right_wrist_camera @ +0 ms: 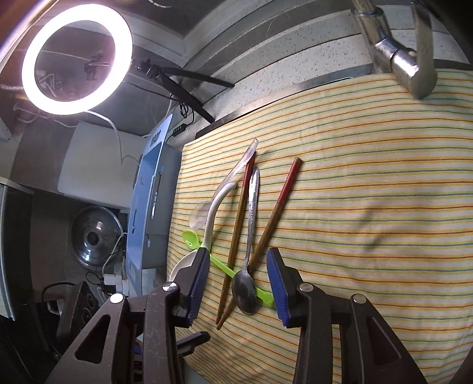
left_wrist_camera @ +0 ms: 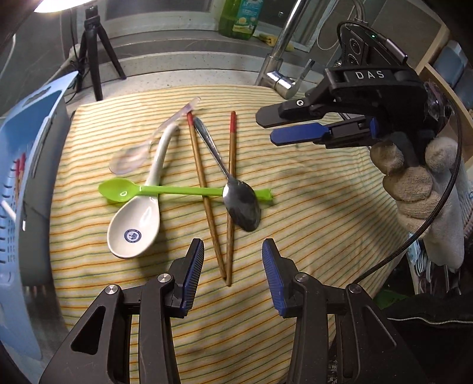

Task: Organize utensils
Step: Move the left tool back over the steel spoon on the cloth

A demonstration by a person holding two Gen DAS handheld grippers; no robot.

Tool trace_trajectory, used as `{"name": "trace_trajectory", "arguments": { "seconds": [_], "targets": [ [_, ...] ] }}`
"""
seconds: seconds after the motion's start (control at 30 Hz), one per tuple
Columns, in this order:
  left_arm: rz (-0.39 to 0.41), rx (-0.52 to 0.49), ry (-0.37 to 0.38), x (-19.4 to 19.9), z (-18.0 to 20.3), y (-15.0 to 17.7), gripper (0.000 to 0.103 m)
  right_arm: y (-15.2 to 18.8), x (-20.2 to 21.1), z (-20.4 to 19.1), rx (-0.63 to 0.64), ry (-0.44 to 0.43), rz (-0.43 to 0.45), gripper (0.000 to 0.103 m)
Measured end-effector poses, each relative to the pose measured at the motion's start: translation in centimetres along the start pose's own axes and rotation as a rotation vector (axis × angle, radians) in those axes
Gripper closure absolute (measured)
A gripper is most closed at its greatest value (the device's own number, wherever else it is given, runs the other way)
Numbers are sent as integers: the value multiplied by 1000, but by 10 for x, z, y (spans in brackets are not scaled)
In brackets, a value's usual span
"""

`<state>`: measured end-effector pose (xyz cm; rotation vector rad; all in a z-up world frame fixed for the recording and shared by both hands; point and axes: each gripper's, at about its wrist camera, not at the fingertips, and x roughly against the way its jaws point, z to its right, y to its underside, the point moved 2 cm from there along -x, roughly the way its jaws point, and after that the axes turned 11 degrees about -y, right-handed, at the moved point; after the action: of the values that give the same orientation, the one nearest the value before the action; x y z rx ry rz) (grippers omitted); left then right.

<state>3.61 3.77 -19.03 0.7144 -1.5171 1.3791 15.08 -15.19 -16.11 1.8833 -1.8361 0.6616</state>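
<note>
A kitchen counter [left_wrist_camera: 189, 60] of speckled grey stone runs along the back, with a chrome tap [left_wrist_camera: 280, 73], a green bottle of dish soap [left_wrist_camera: 239, 17] and a small black tripod [left_wrist_camera: 94, 50] standing on it; a lit ring light [right_wrist_camera: 77, 57] glows at the upper left of the right wrist view. A yellow striped cloth [left_wrist_camera: 310, 206] is spread in front, and the utensils lie on it in a loose heap.

Two wooden chopsticks [left_wrist_camera: 207, 192] with red ends form a narrow V, their tips meeting near the left gripper [left_wrist_camera: 233, 274]. A metal spoon [left_wrist_camera: 241, 206] lies between them, its bowl resting over the handle of a green plastic spoon [left_wrist_camera: 124, 190] that runs crosswise under the chopsticks. A white ceramic soup spoon [left_wrist_camera: 134, 230] sits to the left, its handle crossing the green one, and a clear plastic spoon [left_wrist_camera: 133, 159] lies just beyond it. A light blue basket [left_wrist_camera: 26, 165] stands at the cloth's left edge.

The left gripper hovers above the chopstick tips, jaws partly apart and holding nothing. The right gripper [right_wrist_camera: 238, 283], held by a gloved hand [left_wrist_camera: 414, 183], is also partly apart and empty, poised over the metal spoon's bowl.
</note>
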Motion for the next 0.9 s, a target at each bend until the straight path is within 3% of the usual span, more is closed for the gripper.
{"name": "trace_trajectory", "arguments": {
  "seconds": [0.23, 0.5, 0.6, 0.73, 0.83, 0.9],
  "targets": [
    [6, 40, -8, -1, 1, 1, 64, -17, -32, -6, 60, 23, -84, 74],
    [13, 93, -30, 3, -7, 6, 64, -41, -66, -1, 115, 140, -192, 75],
    [15, 117, -36, 6, -12, 9, 64, -41, -77, 2, 134, 185, -235, 82],
    [17, 132, -31, 6, -15, 10, 64, -43, -84, 0, 159, 215, -260, 83],
    [18, 125, -22, 6, -12, 8, 64, -44, -88, -3, 195, 261, -270, 92],
    [18, 113, -15, 4, -10, 6, 64, -44, -88, -3, 203, 265, -272, 92]
  ]
}}
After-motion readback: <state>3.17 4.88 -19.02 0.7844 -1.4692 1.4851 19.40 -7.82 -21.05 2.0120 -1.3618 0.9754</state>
